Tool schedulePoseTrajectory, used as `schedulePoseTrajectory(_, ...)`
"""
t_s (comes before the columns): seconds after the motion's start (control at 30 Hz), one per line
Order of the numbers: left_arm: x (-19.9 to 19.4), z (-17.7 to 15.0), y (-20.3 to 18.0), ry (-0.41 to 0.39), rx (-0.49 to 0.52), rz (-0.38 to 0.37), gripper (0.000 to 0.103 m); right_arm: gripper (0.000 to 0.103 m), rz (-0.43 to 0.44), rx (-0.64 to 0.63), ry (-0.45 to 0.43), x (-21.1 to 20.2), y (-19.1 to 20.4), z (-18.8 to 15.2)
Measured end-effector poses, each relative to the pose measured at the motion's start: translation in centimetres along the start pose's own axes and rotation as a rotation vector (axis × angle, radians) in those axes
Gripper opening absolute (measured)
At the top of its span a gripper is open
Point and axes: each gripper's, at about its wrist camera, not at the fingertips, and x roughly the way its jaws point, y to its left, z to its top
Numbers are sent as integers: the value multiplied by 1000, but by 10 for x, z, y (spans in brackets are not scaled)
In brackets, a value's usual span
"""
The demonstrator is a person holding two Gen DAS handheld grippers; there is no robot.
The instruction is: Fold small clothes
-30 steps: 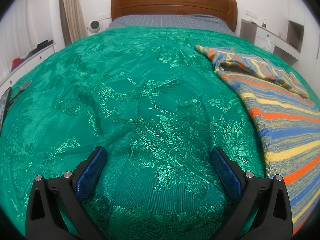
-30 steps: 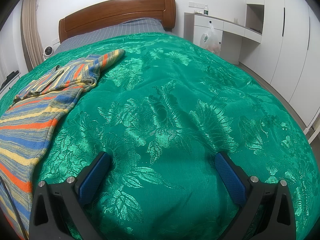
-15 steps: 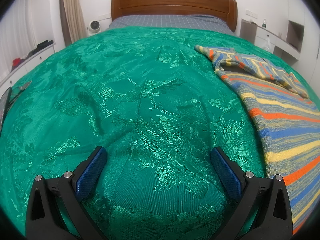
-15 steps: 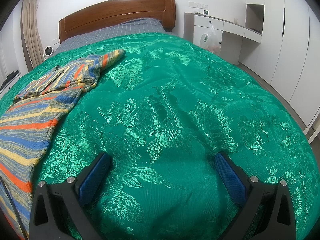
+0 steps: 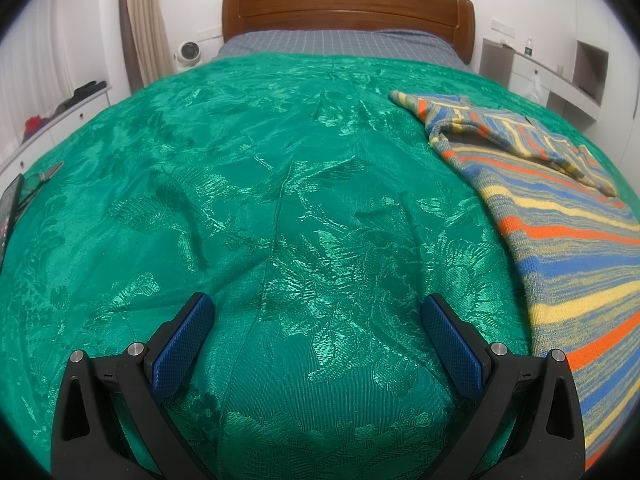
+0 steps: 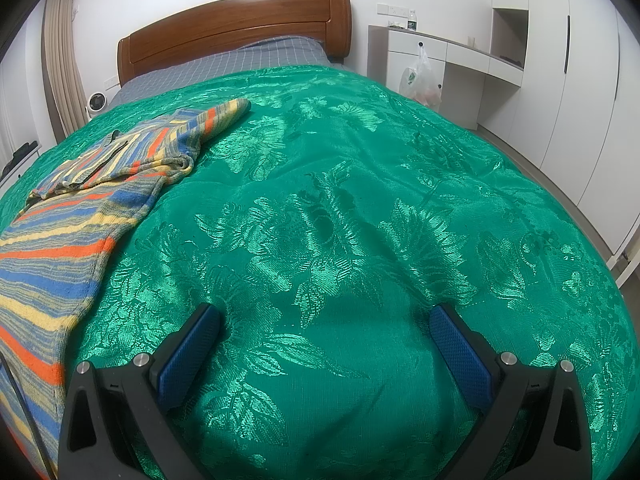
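Observation:
A striped knit sweater (image 5: 560,208) in blue, orange, yellow and grey lies spread on the green bedspread (image 5: 280,184), at the right of the left wrist view. It also shows in the right wrist view (image 6: 68,232) at the left, one sleeve folded across its upper part. My left gripper (image 5: 316,316) is open and empty, low over bare bedspread to the left of the sweater. My right gripper (image 6: 326,326) is open and empty, low over bare bedspread (image 6: 360,200) to the right of the sweater.
A wooden headboard (image 5: 348,8) and a grey checked sheet (image 5: 340,42) are at the far end. White cabinets stand to the right (image 6: 568,80) with a plastic bag (image 6: 418,80) hanging. A dark flat object (image 5: 10,204) lies at the bed's left edge.

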Motion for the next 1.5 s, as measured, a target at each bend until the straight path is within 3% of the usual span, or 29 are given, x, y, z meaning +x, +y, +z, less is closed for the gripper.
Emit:
schedulePoseTrajectory(0.43, 0, 3, 2, 6, -5, -4, 103, 103, -6, -2, 13, 1, 0, 1)
schedulePoseTrajectory(0.5, -1, 7, 5, 27, -7, -22, 103, 103, -5, -7, 49, 1, -1, 7)
schedulePoseTrajectory(0.6, -10, 16, 14, 95, -17, -69, 102, 99, 28, -48, 170, -7, -3, 30)
schedulePoseTrajectory(0.63, -19, 17, 19, 117, -34, -96, 102, 92, 46, -68, 170, -17, -3, 36)
schedulePoseTrajectory(0.77, -57, 0, 21, 211, -75, -257, 102, 91, 225, -201, 153, -89, 0, 48)
schedulePoseTrajectory(0.8, -63, -9, 15, 258, -80, -314, 102, 91, 309, -240, 209, -105, 4, 43)
schedulePoseTrajectory(0.87, -68, -24, 1, 319, -56, -361, 100, 91, 421, -287, 333, -121, 14, 25)
schedulePoseTrajectory(0.93, -68, -35, -17, 375, -8, -355, 89, 91, 440, -330, 421, -129, 27, 1)
schedulePoseTrajectory(0.97, -68, -37, -25, 396, 14, -353, 78, 91, 436, -328, 450, -129, 33, -12)
schedulePoseTrajectory(1.1, -72, -40, -45, 413, 107, -297, 65, 78, 484, -129, 517, -111, 37, -38)
schedulePoseTrajectory(1.13, -71, -40, -47, 424, 117, -295, 59, 73, 480, -83, 529, -105, 36, -41)
schedulePoseTrajectory(1.2, -71, -41, -50, 457, 121, -317, 32, 62, 460, -17, 565, -90, 32, -48)
schedulePoseTrajectory(1.23, -71, -42, -51, 466, 127, -315, 25, 51, 461, -6, 576, -88, 31, -51)
schedulePoseTrajectory(1.27, -73, -43, -52, 471, 139, -312, 11, 36, 468, 1, 591, -86, 31, -52)
schedulePoseTrajectory(1.3, -73, -43, -53, 475, 148, -315, 6, 25, 479, -2, 599, -86, 32, -51)
schedulePoseTrajectory(1.33, -75, -42, -53, 471, 148, -313, 5, 5, 491, -10, 610, -87, 33, -51)
schedulePoseTrajectory(1.5, -99, -35, -34, 449, 52, -381, 4, 5, 544, 41, 563, -113, 32, -35)
